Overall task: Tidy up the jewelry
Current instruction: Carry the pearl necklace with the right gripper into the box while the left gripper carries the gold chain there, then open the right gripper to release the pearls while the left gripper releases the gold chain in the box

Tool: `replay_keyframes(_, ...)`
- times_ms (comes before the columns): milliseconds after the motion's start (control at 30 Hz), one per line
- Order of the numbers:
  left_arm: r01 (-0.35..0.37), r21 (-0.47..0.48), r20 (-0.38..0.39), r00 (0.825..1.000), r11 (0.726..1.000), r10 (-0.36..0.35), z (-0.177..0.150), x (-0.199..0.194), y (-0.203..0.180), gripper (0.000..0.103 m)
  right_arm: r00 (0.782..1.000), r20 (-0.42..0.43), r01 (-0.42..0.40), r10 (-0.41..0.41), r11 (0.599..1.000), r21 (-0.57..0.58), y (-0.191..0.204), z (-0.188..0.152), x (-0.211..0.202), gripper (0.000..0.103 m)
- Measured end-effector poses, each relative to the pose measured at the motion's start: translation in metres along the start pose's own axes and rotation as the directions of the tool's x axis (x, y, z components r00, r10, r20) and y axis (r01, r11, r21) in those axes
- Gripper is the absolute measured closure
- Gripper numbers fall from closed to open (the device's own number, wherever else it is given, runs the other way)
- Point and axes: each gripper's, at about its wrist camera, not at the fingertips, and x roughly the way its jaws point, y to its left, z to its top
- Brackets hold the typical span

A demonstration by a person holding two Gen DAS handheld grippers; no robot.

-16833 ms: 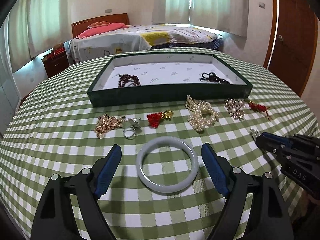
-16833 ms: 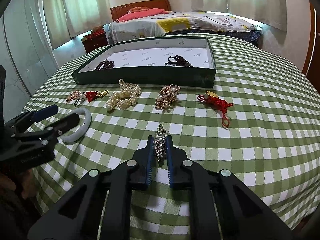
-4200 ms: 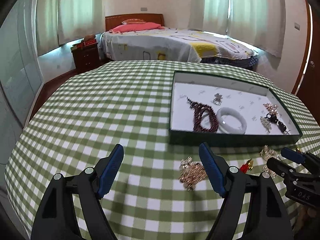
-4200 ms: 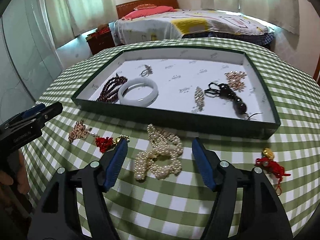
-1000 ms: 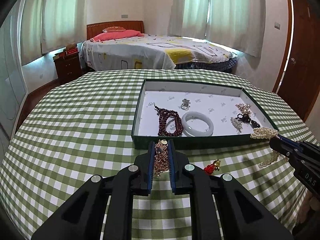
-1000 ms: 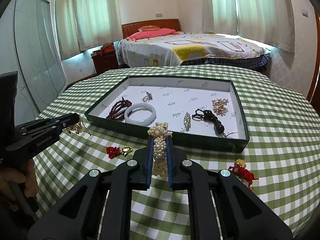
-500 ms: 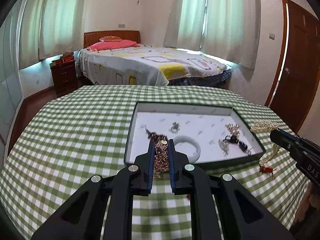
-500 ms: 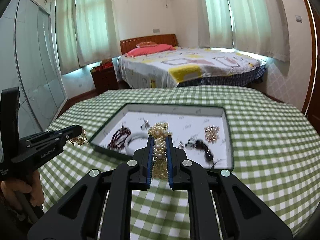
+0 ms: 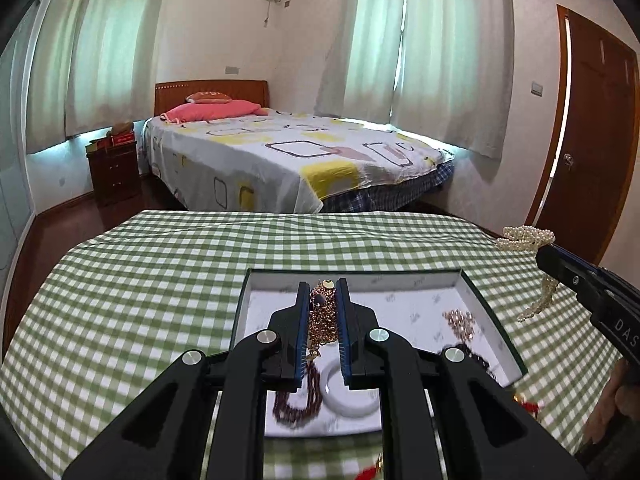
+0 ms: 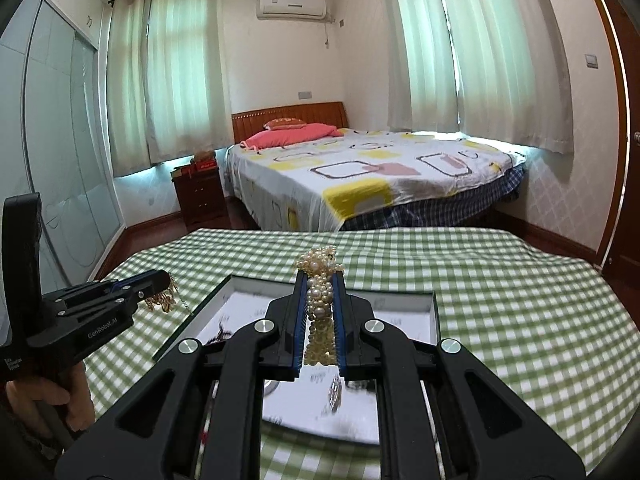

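Left wrist view has the gold chain necklace (image 9: 322, 320) clamped between the pads of the left gripper (image 9: 323, 328), hanging above the near-left part of the green jewelry tray (image 9: 494, 322). A second ago this gripper was low at the tray's near wall with the same chain; now it is lifted well clear of the desk (image 9: 140, 288) and the tray sits under its fingers. The right gripper (image 10: 320, 316) has made the same move: its jaws are pressed together on the pearl necklace (image 10: 319, 300), whose loose loops bulge above the fingertips and trail below, over the tray's middle.

Both pieces are therefore off the cloth and poised for release into the tray, which I judge to be the step in hand. Inside the tray lie the dark bead strand (image 9: 296, 400), the pale jade bangle (image 9: 348, 392) and a small gold brooch (image 9: 460, 320); the tray floor is motion-blurred in the right wrist view. A red tassel charm (image 9: 528, 404) remains outside on the cloth near the tray's right corner, so that one is left to collect.

Green-and-white gingham covers the round desk. Beyond it stand a bed (image 10: 360, 168) with a patterned sheet and pink pillow, a dark nightstand (image 10: 200, 196), pale curtains and a wall air conditioner (image 10: 294, 6).
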Motion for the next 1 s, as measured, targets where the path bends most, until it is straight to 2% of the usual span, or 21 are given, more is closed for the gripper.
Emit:
replay_keyframes(233, -0.006, -0.011, -0.042, 0.999, 1.0, 0.006, 0.014, 0.048, 0.003, 0.089, 0.999, -0.043, 0.011, -0.011, 1.0, -0.002, -0.014, 0.003, 0.05, 0.091)
replay_keyframes(500, -0.03, -0.019, -0.181, 0.983, 0.999, 0.026, 0.006, 0.112, 0.012, 0.089, 0.986, -0.167, 0.029, -0.026, 0.999, 0.019, -0.031, -0.012, 0.11, 0.091)
replay_keyframes(733, -0.056, -0.017, -0.282, 0.958, 0.998, 0.049, -0.005, 0.143, 0.015, 0.089, 0.95, -0.309, 0.053, -0.035, 0.997, 0.05, -0.046, -0.026, 0.153, 0.091)
replay_keyframes(1000, -0.067, 0.013, -0.342, 0.937, 0.998, 0.068, -0.01, 0.153, 0.009, 0.089, 0.912, -0.409, 0.053, -0.031, 0.998, 0.044, -0.048, -0.034, 0.173, 0.091)
